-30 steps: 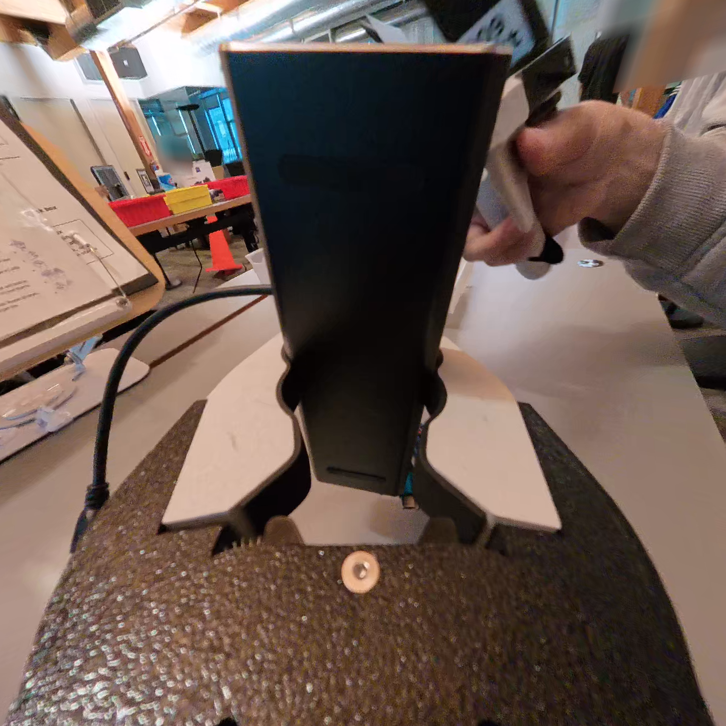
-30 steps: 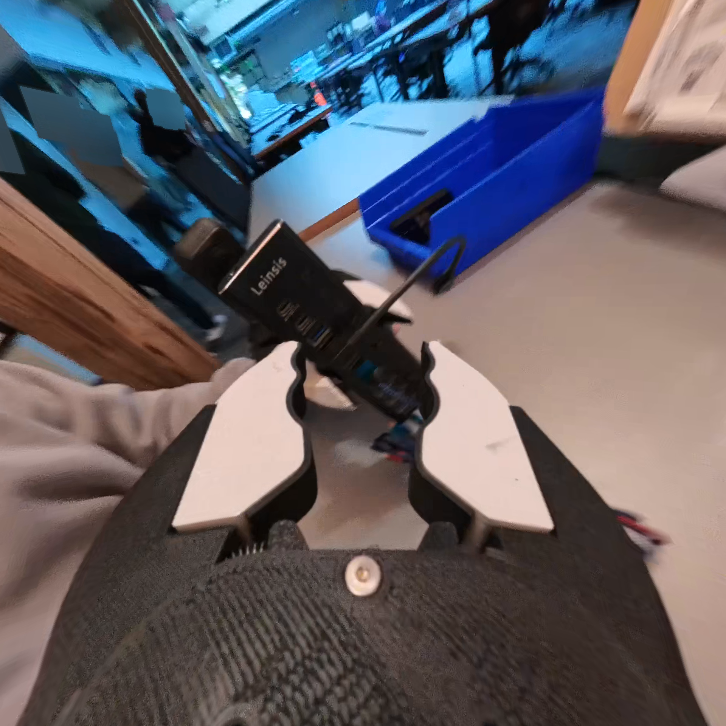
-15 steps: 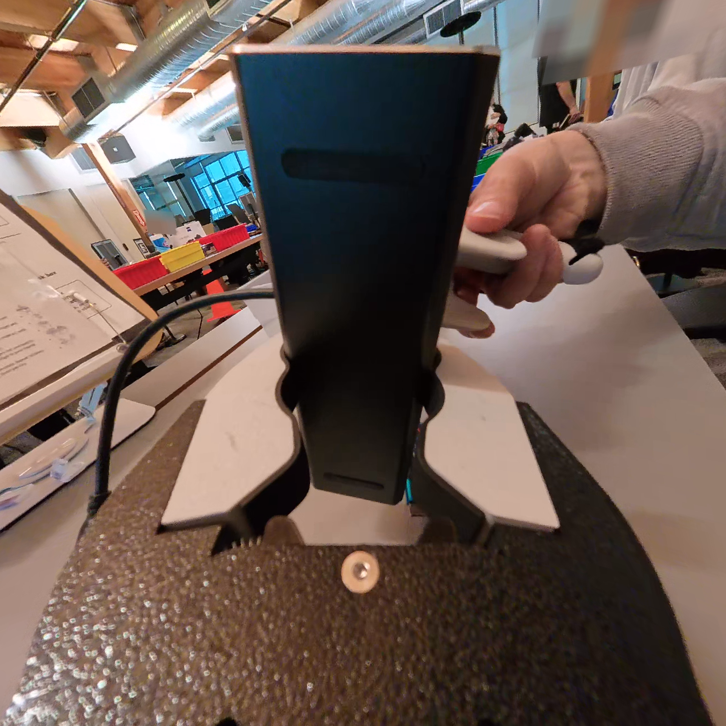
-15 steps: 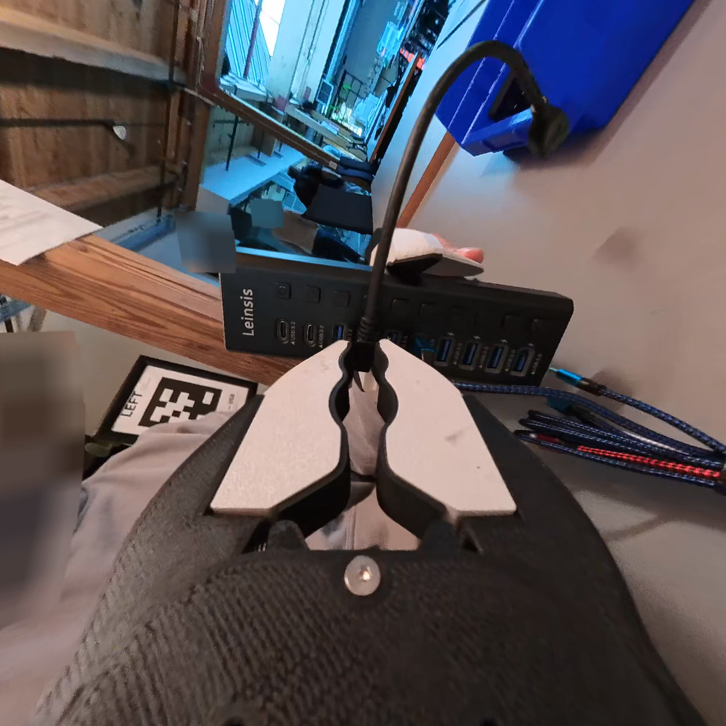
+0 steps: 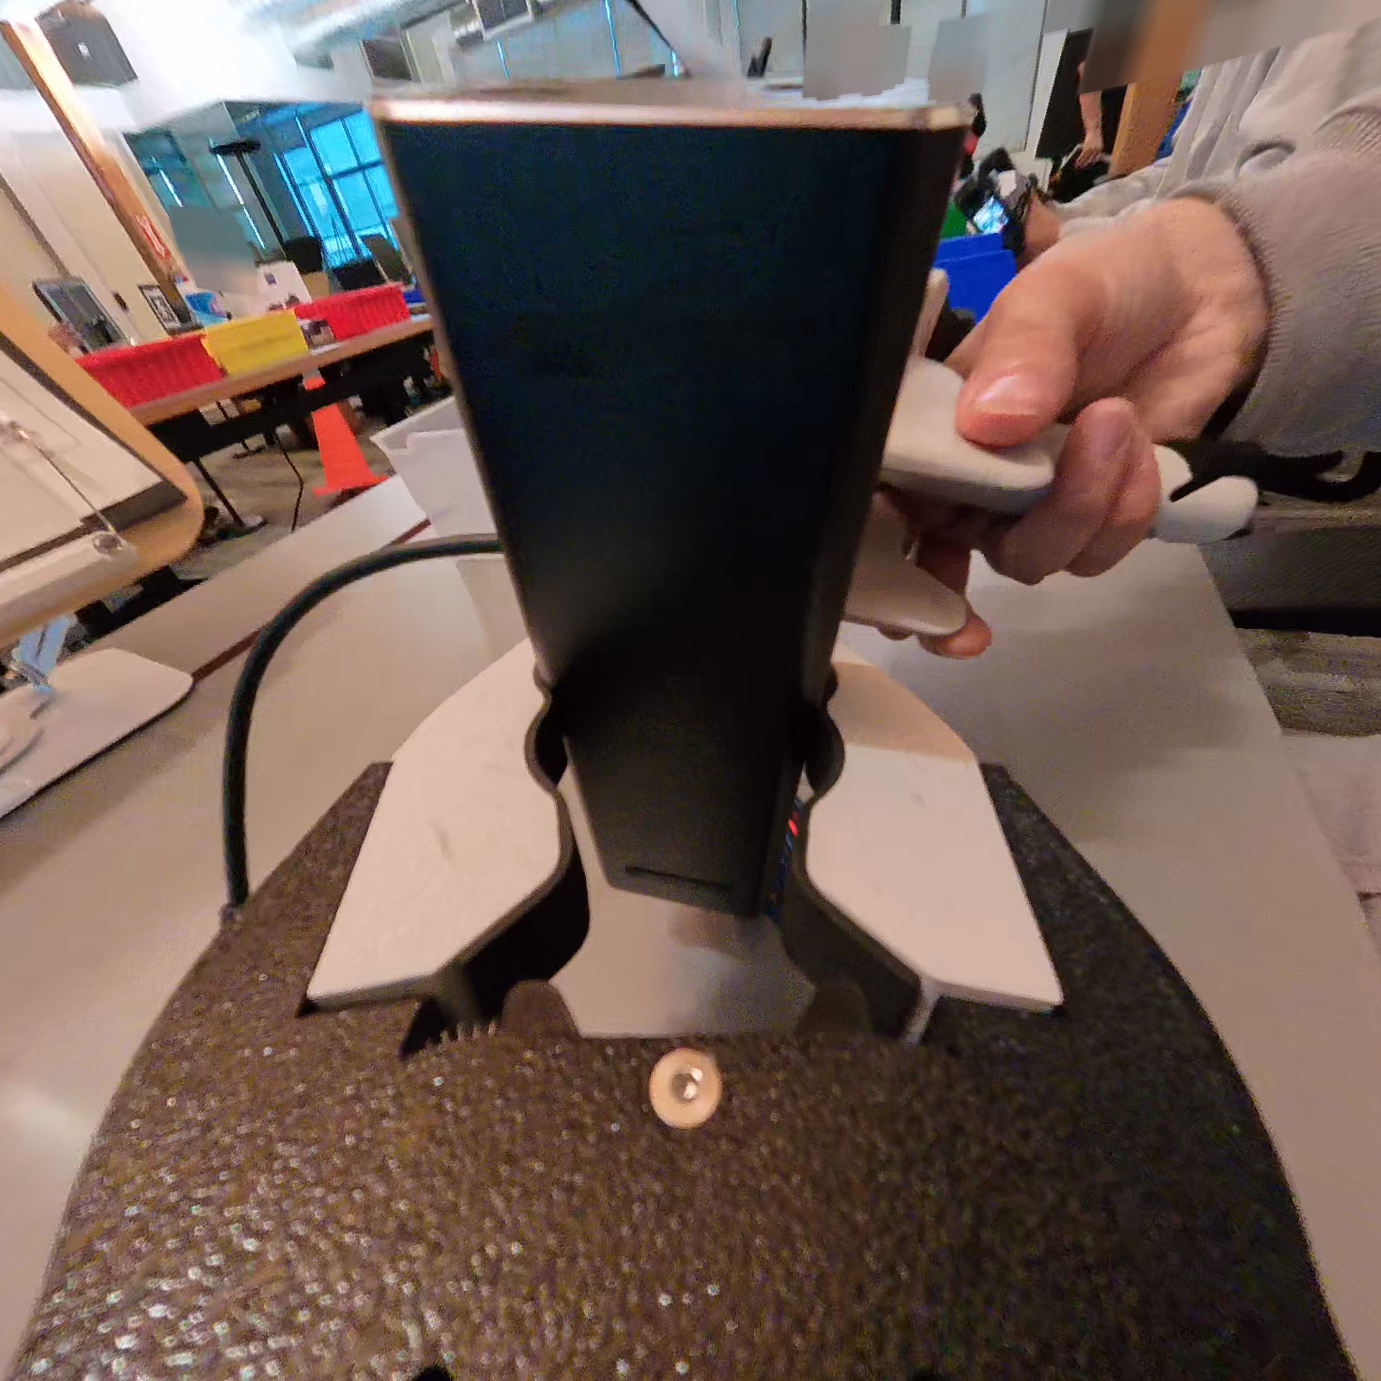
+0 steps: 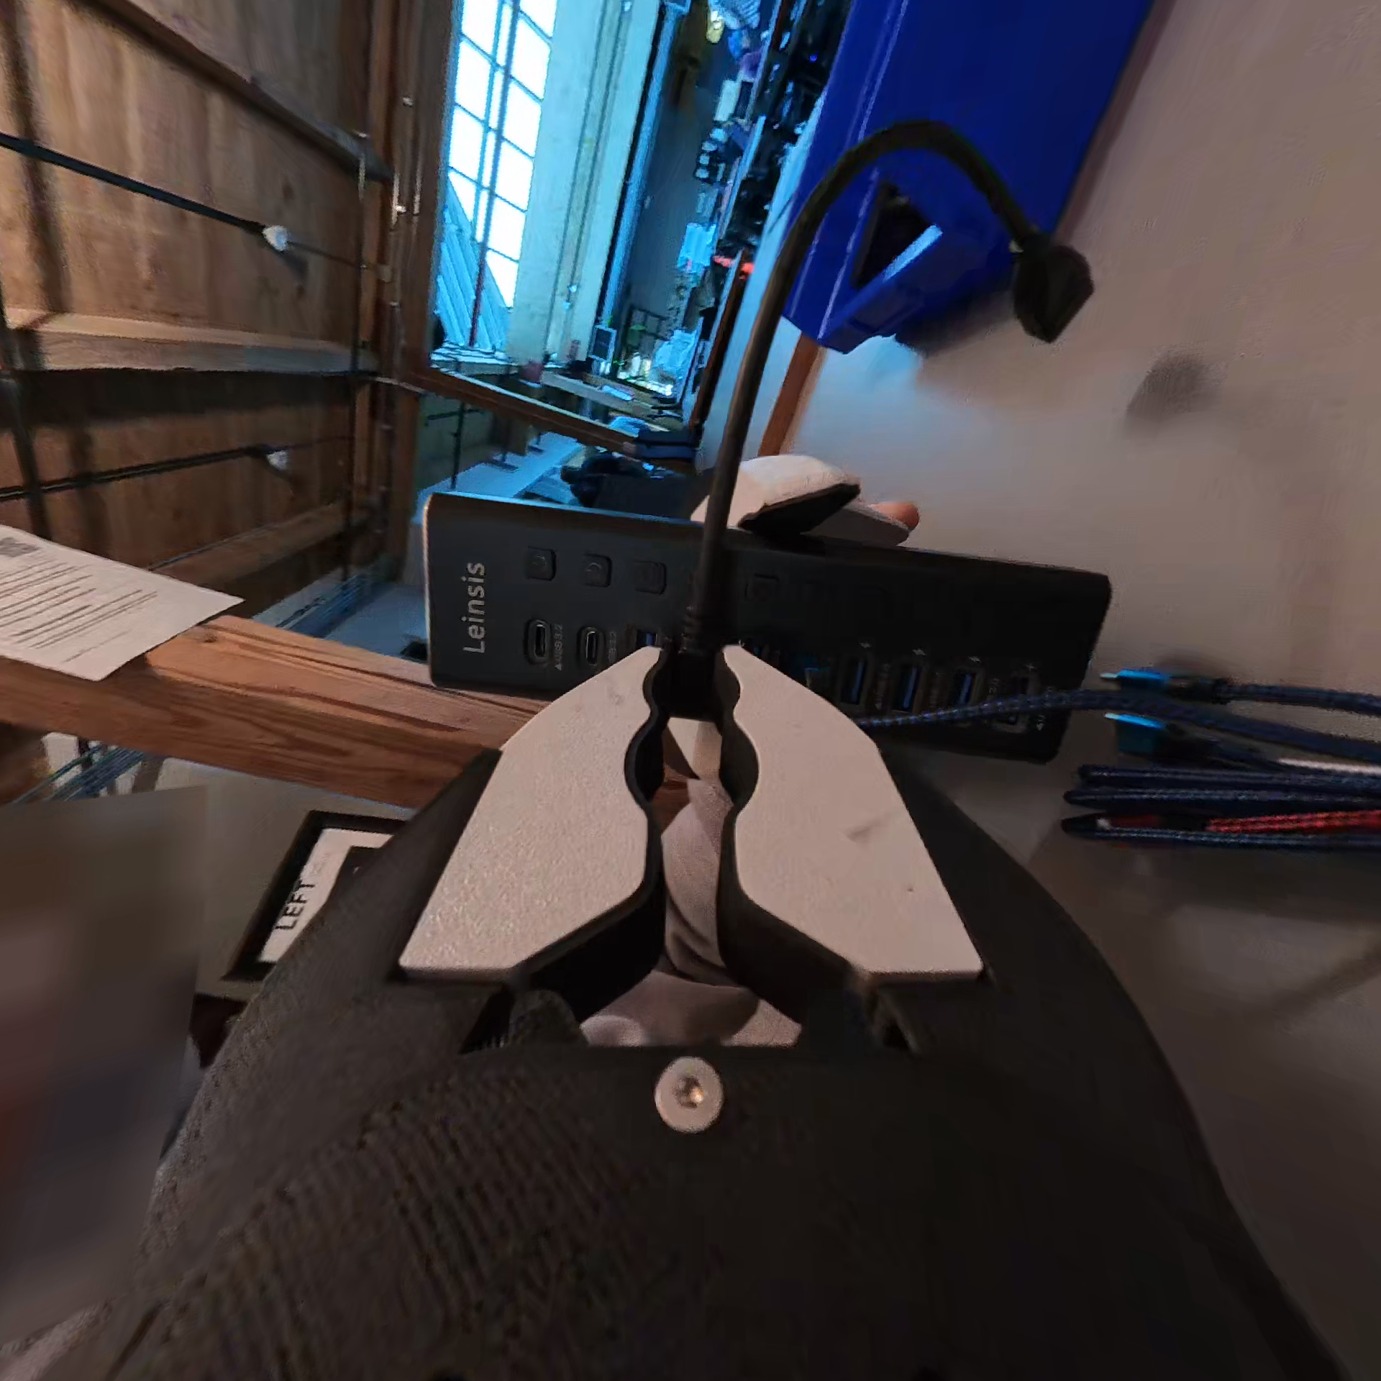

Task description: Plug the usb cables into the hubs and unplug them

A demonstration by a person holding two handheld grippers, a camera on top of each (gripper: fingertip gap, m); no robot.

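Above the pale table (image 5: 1046,785), the left gripper (image 5: 684,736) clamps the black USB hub (image 5: 665,418) between its white fingers (image 5: 463,844) and holds it off the surface. On the right wrist view, the right gripper (image 6: 691,672) has its fingers pinched nearly together on the plug of a black cable (image 6: 755,329) seated in the hub's port row, while blue and red braided cables (image 6: 1225,792) lie on the table beside the hub, near a blue bin (image 6: 971,134).

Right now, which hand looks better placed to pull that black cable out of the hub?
The right. Its tongs are already pinched shut on the black cable at its plug, right at the hub. The left tongs are busy clamping the hub's body, steadying it.
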